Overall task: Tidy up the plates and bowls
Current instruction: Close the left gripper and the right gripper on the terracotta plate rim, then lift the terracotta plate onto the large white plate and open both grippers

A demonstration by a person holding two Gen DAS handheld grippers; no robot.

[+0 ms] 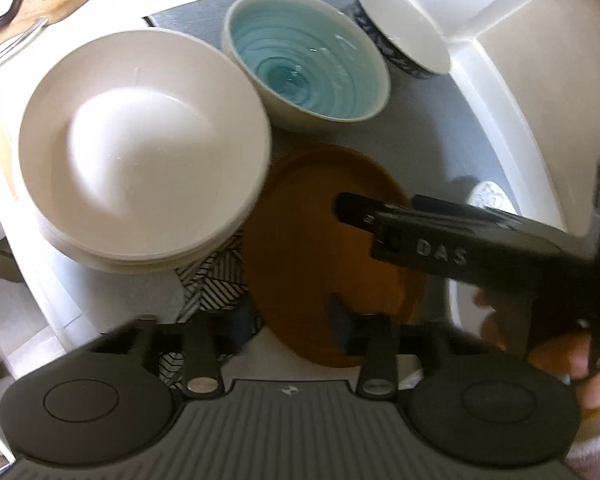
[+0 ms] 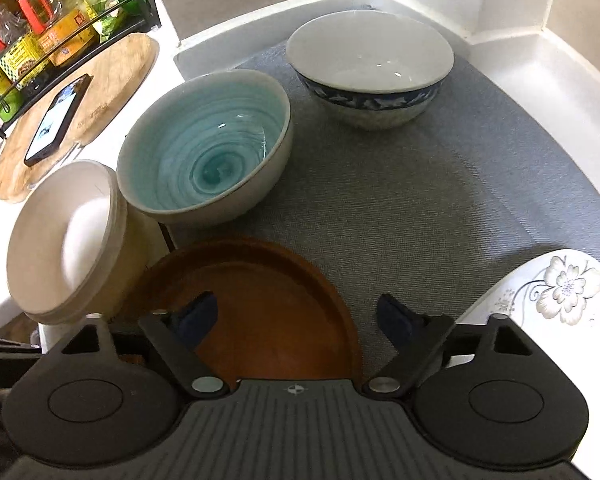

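A brown plate (image 1: 324, 240) lies on the grey mat (image 1: 440, 132) below a teal bowl (image 1: 308, 60) and a blue-patterned white bowl (image 1: 400, 28). My left gripper (image 1: 290, 318) is shut on the plate's near rim, one pad outside it and one on its inner face. My right gripper (image 1: 388, 206) reaches in over the same plate from the right. In the right wrist view my right gripper (image 2: 296, 318) is open: its left pad hovers over the brown plate (image 2: 260, 312) and its right pad over the mat (image 2: 420, 200). A stack of white deep plates (image 1: 140, 140) sits left of the plate.
A floral white plate (image 2: 560, 288) lies at the mat's right edge. A round cutting board (image 2: 100, 80) with a phone (image 2: 58, 114) and a rack of bottles (image 2: 40, 20) stand far left. A black-and-white patterned cloth (image 1: 212, 280) lies under the stack. White walls bound the back and right.
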